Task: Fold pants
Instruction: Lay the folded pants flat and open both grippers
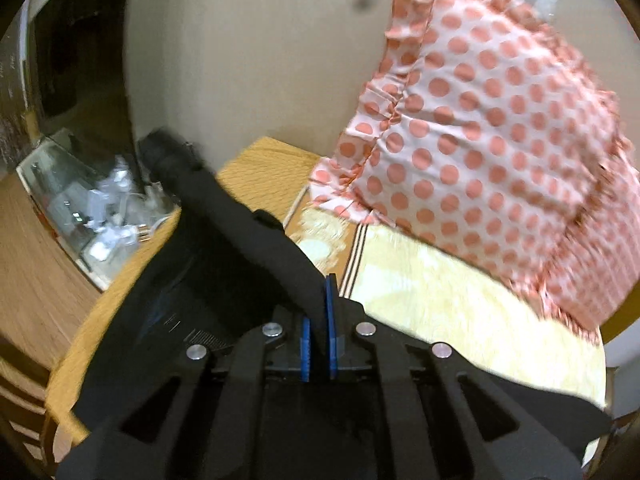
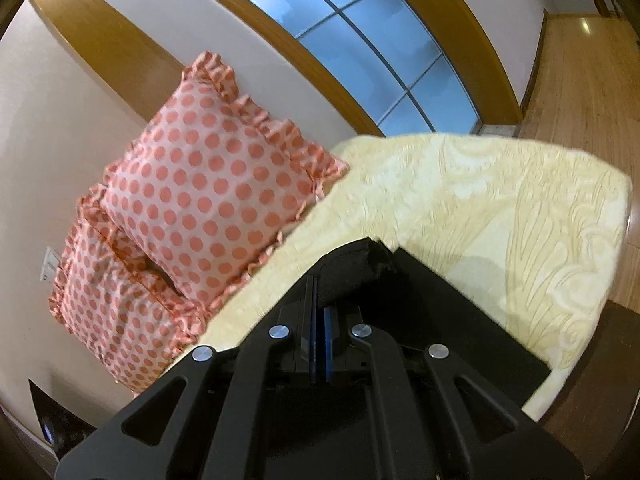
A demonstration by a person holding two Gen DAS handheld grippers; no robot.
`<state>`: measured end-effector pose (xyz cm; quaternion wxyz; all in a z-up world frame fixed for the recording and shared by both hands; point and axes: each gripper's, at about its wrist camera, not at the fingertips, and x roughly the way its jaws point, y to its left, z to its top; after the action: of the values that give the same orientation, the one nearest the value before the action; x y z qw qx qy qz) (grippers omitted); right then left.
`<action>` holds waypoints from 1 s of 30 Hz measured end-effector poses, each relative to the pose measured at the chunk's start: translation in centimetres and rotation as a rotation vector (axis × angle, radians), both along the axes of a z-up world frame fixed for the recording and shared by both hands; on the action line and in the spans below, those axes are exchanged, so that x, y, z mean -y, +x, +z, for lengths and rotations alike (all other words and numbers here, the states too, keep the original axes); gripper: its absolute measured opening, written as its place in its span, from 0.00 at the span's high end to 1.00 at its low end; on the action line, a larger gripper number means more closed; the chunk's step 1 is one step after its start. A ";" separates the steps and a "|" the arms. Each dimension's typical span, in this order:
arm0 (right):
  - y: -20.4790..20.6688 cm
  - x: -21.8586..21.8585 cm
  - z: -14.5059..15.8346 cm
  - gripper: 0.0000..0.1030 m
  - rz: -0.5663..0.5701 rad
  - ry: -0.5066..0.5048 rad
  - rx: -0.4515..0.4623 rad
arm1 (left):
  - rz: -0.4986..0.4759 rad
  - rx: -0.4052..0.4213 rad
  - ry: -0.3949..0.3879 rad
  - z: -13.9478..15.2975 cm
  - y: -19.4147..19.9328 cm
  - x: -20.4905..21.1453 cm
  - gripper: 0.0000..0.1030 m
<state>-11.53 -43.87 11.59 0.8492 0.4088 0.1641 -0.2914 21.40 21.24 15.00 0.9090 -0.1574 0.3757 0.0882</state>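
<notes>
Now left gripper clamps black pants; right gripper also pinching pants over cream bedspread.

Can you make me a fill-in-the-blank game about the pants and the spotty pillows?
1. The pants held in the left gripper are the color ____.
2. The pillows are pink with round ____ all over.
3. The right gripper is shut on a bunched bit of the ____.
4. The pillows lean against the ____ behind the pale yellow bedspread.

Missing words: black; dots; pants; wall
</notes>
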 end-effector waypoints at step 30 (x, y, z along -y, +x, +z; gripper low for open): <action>-5.4 -0.1 -6.6 0.98 -0.075 0.202 -0.185 | 0.131 -0.078 -0.061 -12.3 -16.4 -1.7 0.89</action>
<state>-16.89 -43.82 5.02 0.7734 0.4694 0.2546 -0.3415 4.98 22.94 2.65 0.8808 -0.2057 0.4020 0.1422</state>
